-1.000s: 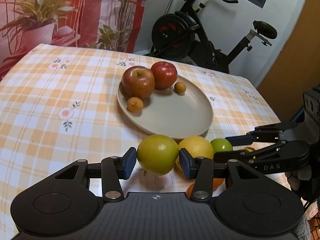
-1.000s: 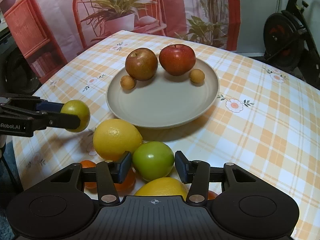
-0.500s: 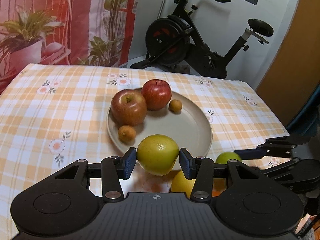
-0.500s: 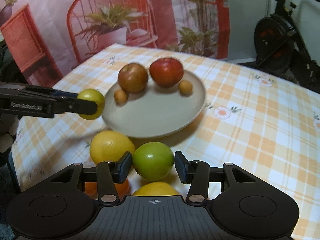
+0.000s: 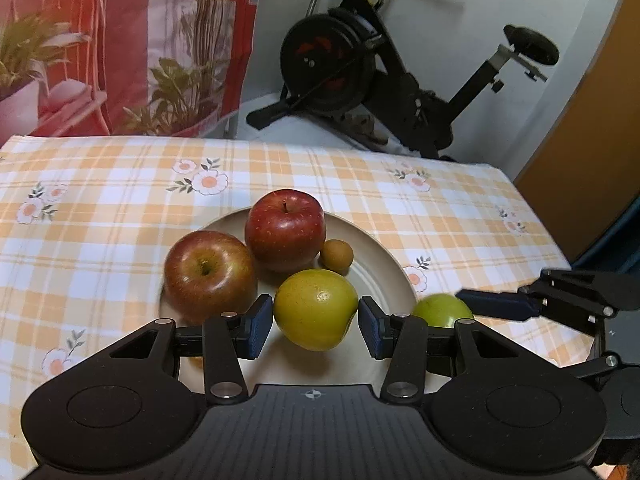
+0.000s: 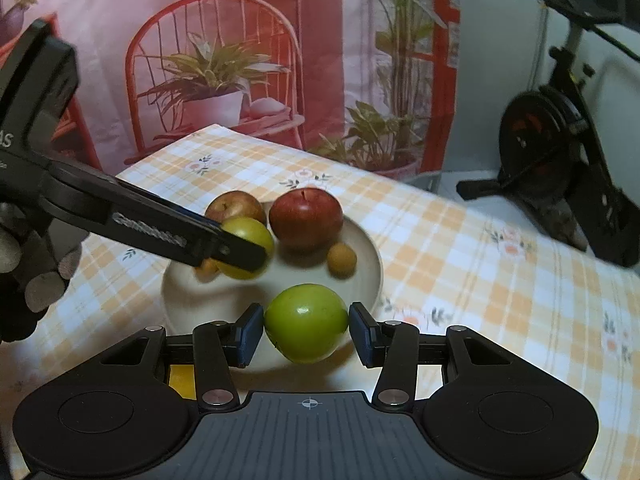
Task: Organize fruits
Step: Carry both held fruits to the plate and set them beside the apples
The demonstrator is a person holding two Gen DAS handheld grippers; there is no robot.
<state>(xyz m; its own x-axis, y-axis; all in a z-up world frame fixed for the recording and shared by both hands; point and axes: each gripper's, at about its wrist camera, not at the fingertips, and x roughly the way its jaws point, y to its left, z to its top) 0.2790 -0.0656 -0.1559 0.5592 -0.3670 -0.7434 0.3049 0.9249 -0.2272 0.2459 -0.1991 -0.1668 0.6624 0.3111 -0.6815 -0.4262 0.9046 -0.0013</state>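
Broadly, from largest to smallest:

Counter (image 5: pixel 100 208): covered by an orange-and-white checked cloth with small flowers; it carries the plate.

Plate (image 5: pixel 384 264): pale, round and shallow, the likely gathering spot for the fruit; both carried fruits hang over its near half, which suggests each is about to be set down there.

Left gripper (image 5: pixel 316 326): clamped on the yellow-green fruit, one blue pad at each side, holding it just above the plate's near part, close in front of the apples.

Right gripper (image 6: pixel 306 332): clamped on the green fruit, holding it over the plate's near rim, to the right of the left gripper.

Red apples (image 5: pixel 284 230): two, touching, at the plate's far-left side, leaving the near half free for newcomers.

Yellow-green fruit (image 5: pixel 315 314): rounded, dull yellow-green skin with a glossy highlight, slightly pointed toward its lower right.

Green fruit (image 6: pixel 306 322): smooth, brighter green, round.

Small brown fruit (image 5: pixel 337 256): tan, round, just beside the redder apple.
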